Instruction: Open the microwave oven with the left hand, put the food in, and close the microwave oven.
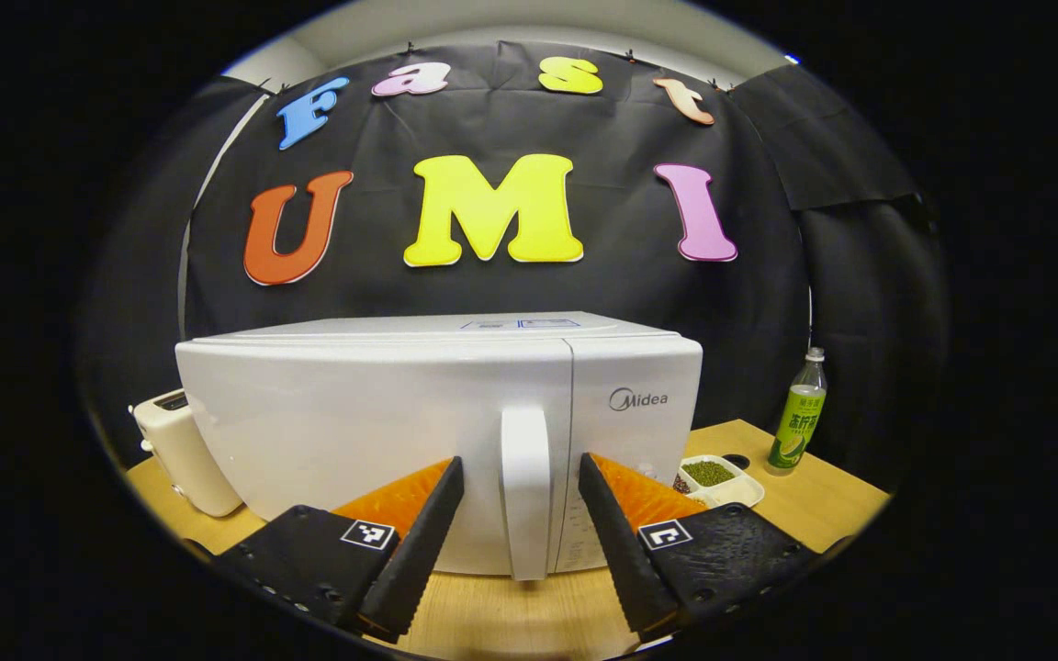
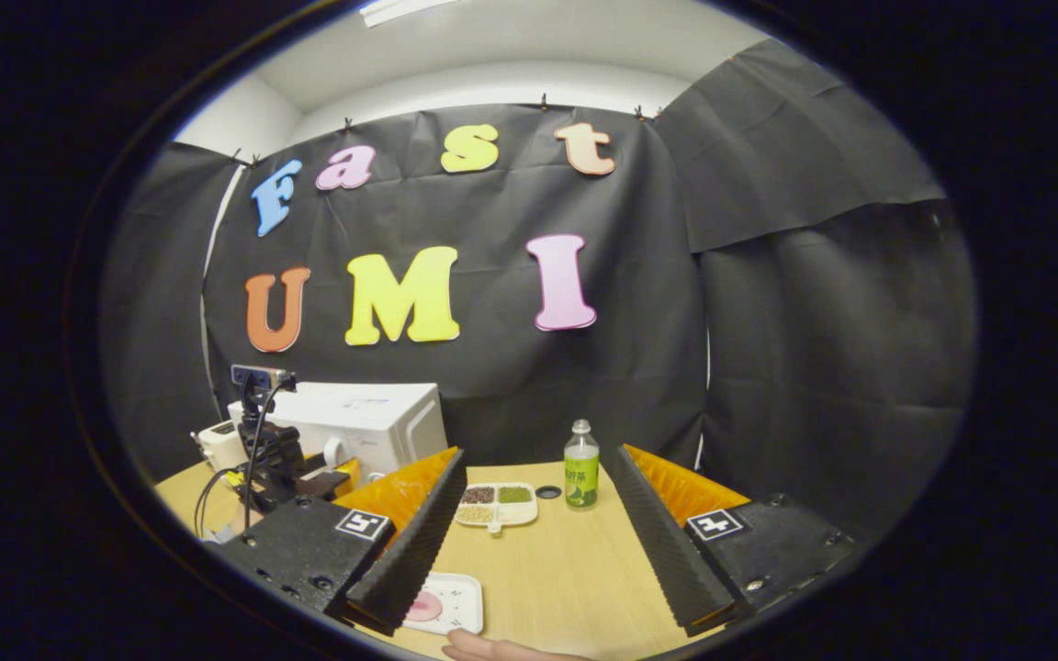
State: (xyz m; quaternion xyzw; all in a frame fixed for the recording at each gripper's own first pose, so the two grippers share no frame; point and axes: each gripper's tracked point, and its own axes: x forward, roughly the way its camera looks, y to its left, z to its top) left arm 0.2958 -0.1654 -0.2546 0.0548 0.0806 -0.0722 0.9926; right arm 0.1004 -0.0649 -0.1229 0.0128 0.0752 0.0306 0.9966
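Left gripper view: the white microwave oven stands on the wooden bench, its door shut and its front turned toward the camera; its long axis runs left to right across the view. The white door handle stands upright at the door's right edge, beside the control panel. The left gripper is level and pointed straight at the handle, jaws apart, one finger on either side of the handle and neither visibly touching it. A cream toaster stands just beside the oven's left end. To the right of the oven lie a white divided dish of grains and, farther off, an upright green-labelled bottle.

Right gripper view: the right gripper hovers above the bench, jaws wide apart and holding nothing. Beneath its left finger lies a white plate with pink food, near the bench's front edge; part of a hand shows just below it. Ahead between the fingers are the divided dish and the bottle. At far left the left gripper, with its camera and cables, faces the microwave oven.
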